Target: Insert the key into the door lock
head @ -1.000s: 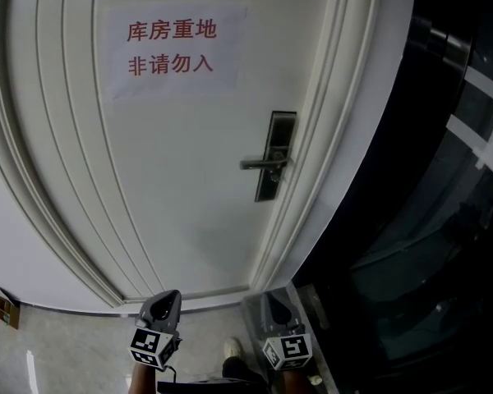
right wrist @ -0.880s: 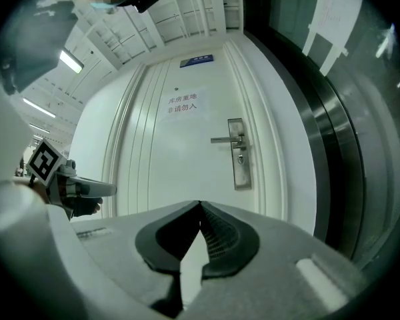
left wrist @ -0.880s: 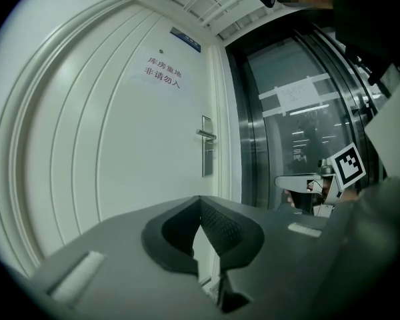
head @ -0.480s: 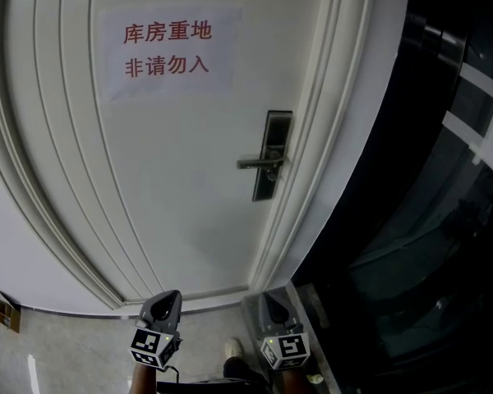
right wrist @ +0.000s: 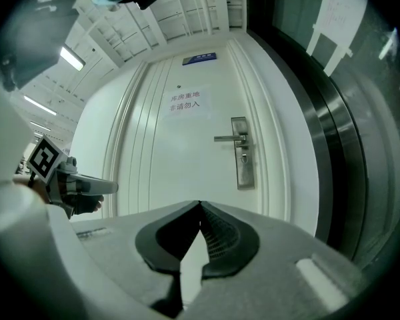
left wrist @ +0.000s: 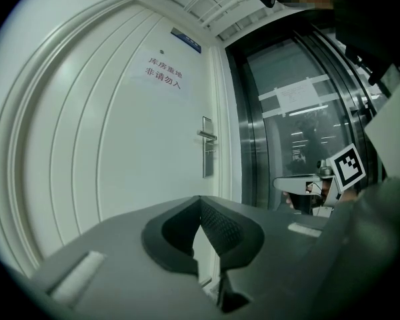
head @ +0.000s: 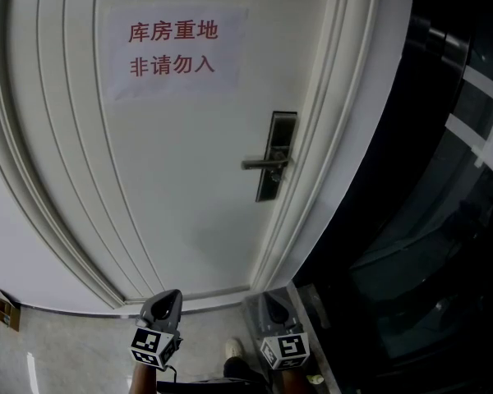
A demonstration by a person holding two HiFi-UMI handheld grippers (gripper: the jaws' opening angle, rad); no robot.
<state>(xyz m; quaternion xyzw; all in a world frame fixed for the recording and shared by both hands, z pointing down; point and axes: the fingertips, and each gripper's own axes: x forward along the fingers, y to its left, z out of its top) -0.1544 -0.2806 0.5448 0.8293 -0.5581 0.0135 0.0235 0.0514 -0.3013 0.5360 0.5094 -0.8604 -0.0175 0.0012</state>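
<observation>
Both grippers have nothing in them. The left gripper (left wrist: 200, 200) has its two jaws pressed together at the tips, and so does the right gripper (right wrist: 200, 205). I can't see a key anywhere. The keyhole should be on the dark metal lock plate (head: 265, 189), but it is too small to tell if a key sits in it. So the key may be somewhere out of sight, or it may be in the lock with the grippers held away.

I think a key goes in well only if it is held tight, level with the keyhole, turned to match the slot, and pushed straight, not at a slant.

Both grippers are held low, side by side, far below the lock plate and well away from it. Each one points flat at the white door with long grooves (head: 189, 187).

A silver handle bar (head: 260, 164) sticks out to the left of the lock plate. Higher up and left of the lock plate is a white paper sign with red writing (head: 174, 48). Right of the lock plate is a dark glass wall (head: 411, 236).
</observation>
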